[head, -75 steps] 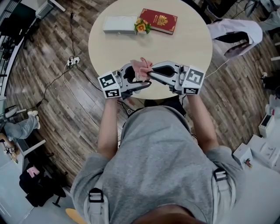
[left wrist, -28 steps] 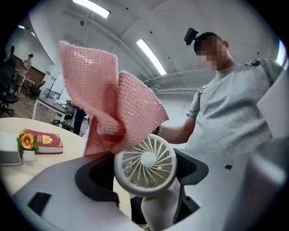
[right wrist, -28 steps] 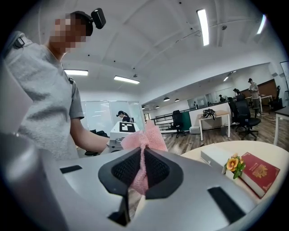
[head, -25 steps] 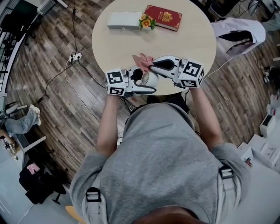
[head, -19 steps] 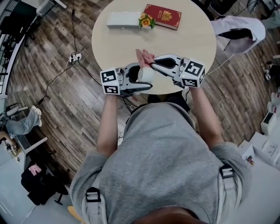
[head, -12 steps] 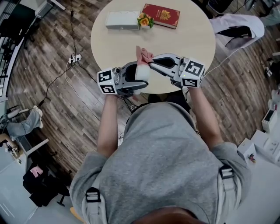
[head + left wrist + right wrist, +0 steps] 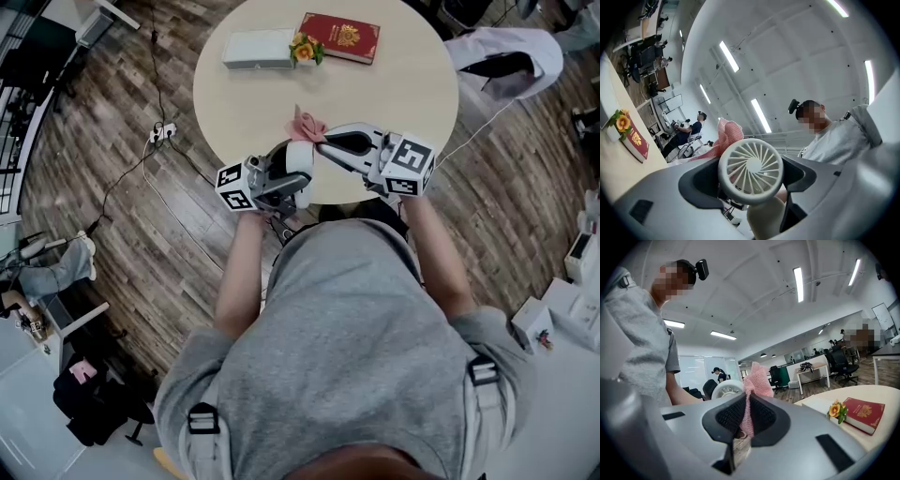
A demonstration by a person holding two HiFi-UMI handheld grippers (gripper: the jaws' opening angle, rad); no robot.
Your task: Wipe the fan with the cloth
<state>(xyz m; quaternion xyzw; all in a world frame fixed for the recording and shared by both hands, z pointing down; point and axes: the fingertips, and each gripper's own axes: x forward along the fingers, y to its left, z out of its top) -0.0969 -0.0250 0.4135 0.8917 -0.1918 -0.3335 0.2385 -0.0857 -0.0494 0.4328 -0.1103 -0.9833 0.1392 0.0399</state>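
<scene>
Fan (image 7: 298, 157) nearer cloth (image 7: 306, 123), handle (image 7: 764, 220) partly hidden.

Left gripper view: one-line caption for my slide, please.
Left hand-held gripper shut on a small white fan, pink cloth showing behind its grille.

**Materials and finish**

Smooth white plastic, faint sheen, on fan (image 7: 750, 171). Coarse open-knit pink fabric, matt, for cloth (image 7: 754, 380). Smooth matt grey plastic on left gripper (image 7: 750, 182) and right gripper (image 7: 747, 416) shells; black, rough, dotted pads (image 7: 730, 417) on right. Pale matt wood-look table (image 7: 412, 84). Grey-brown wood-plank floor (image 7: 141, 244). Red book (image 7: 339, 39), slightly glossy cover, gilt emblem.
</scene>
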